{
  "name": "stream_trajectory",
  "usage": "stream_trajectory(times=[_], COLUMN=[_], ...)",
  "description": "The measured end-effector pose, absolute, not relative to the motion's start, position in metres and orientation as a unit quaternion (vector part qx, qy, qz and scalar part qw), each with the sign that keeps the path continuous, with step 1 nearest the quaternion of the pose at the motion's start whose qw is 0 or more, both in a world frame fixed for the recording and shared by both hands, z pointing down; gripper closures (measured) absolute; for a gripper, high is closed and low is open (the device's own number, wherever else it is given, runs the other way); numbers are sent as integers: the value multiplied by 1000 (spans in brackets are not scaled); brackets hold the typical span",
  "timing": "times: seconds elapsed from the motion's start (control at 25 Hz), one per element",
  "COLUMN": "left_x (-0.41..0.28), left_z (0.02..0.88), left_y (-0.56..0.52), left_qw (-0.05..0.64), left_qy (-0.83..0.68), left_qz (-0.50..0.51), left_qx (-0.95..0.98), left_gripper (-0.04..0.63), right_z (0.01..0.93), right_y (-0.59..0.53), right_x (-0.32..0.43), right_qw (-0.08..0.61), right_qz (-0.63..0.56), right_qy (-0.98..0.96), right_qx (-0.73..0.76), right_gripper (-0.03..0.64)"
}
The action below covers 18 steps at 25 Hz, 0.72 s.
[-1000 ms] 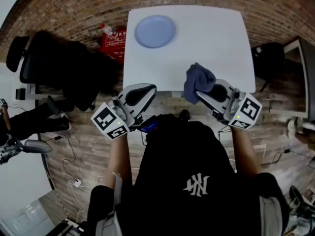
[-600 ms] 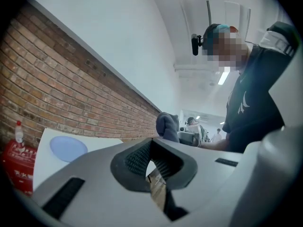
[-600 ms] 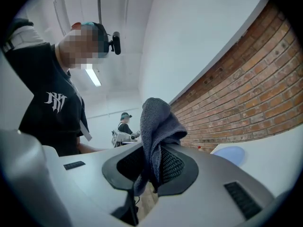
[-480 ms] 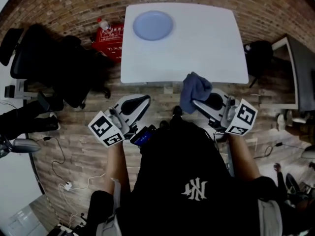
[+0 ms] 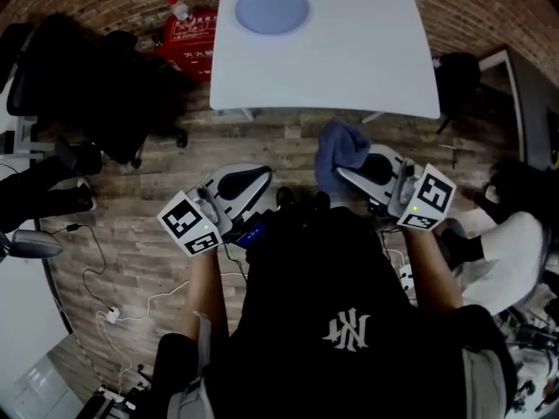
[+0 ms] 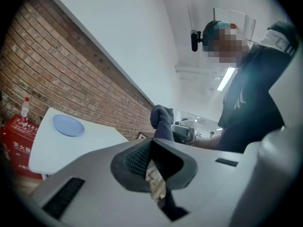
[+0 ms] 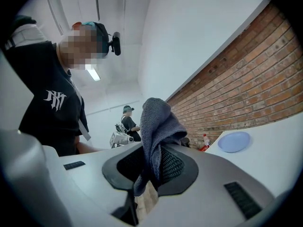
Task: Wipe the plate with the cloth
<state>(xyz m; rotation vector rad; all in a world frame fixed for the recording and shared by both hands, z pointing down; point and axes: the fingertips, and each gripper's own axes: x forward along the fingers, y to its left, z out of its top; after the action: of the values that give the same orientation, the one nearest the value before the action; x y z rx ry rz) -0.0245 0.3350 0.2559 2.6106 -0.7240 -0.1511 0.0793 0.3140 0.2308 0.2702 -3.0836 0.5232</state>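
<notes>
Pinching bunched grey-blue cloth (image 5: 339,149) in right hand-held gripper (image 5: 342,175), wad sticking out, likely for wiping; left hand-held gripper (image 5: 258,180) hanging pressed together, empty. Round pale-blue plate (image 5: 272,10) sitting on white desk (image 5: 358,59), well apart.

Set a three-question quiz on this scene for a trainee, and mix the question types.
1. Which tongs hold the cloth?
2. True or false: the plate lies on the floor.
3. The left tongs are: A open; B shut, empty; C shut on the plate.
Key: 1 the right tongs; 2 false, it lies on the white table; 3 B.
</notes>
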Motion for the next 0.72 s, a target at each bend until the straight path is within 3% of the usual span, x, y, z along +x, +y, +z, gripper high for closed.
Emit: stream_trajectory(times=[0.72], left_x=[100], left_z=[219], left_y=[386], left_qw=[184], left_qy=[-239], left_qz=[-29], left_qx=[953], left_gripper=[594], right_z=[216], right_y=[379], right_x=[183], right_qw=[-44], right_qz=[158], right_qy=[-984], right_qx=[74], right_gripper=[534])
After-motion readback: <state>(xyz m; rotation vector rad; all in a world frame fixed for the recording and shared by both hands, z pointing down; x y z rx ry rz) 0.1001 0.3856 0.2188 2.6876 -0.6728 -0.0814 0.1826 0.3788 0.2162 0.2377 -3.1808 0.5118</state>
